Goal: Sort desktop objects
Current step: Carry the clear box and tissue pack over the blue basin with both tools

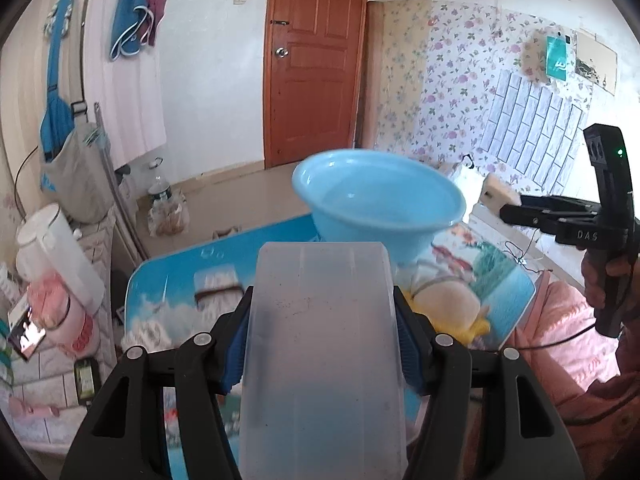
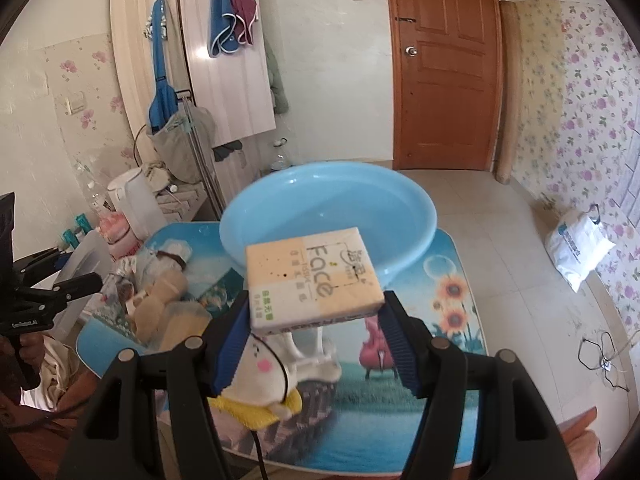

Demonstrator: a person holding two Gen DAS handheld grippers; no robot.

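**Both loads lifted, basin dead ahead**

Floral wallpaper and a brown door [image 2: 448,64] back a small picture-printed table [image 2: 452,264] crowded with soft toys. On the left, the left hand-held gripper [image 1: 320,344] is clenched on a translucent plastic box [image 1: 320,340], its long axis running straight forward along the fingers. Ahead of it, slightly right, sits the blue basin [image 2: 320,204] at the table's far edge. On the right, the right hand-held gripper [image 2: 316,312] clamps a tissue pack [image 2: 314,282] by its sides, held flat above a plush toy [image 2: 260,376]. The basin lies directly beyond the pack (nearer this hand, I judge), so a forward reach should carry either item over its rim.
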